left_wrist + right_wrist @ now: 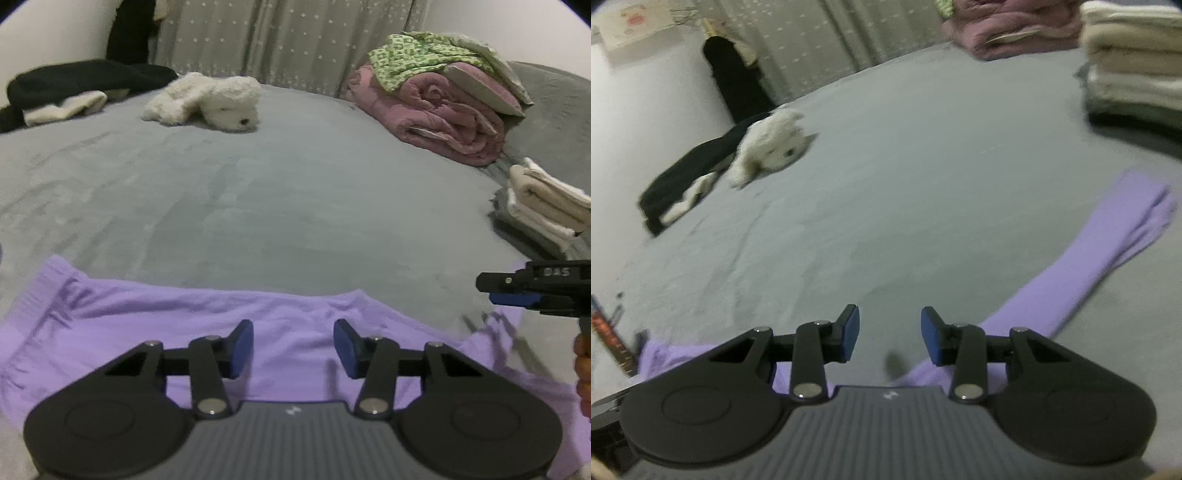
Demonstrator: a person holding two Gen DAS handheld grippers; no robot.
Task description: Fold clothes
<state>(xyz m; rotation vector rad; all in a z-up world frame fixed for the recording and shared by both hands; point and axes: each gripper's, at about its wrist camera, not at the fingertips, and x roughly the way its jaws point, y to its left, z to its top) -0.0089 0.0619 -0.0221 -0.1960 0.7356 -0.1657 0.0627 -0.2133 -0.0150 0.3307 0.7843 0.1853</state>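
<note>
While I hover over the bed (258, 192), left wrist view: my left gripper (293, 349) sits bottom centre w/ jaws apart, nothing between the pads; the purple garment (147, 325) lies flat below them across the lower frame. My right gripper (495, 290) shows at right edge, side-on, so I can't tell its state from here. Risk, as I judge it: closing too shallow would pinch one layer only, or catch the grey sheet too, and drag the fold crooked. Folded towel stack (543, 199) at right, pink quilt (436, 110) upper right, plush toy (207, 101) upper centre.

Right wrist view: right gripper (890, 334) bottom centre, jaws apart & empty, over bare sheet; purple garment (1108, 251) runs from below it to mid right. Risk: a wide sweep could knock the towel stack (1130, 55), upper right.

Containers: none in either view.
</note>
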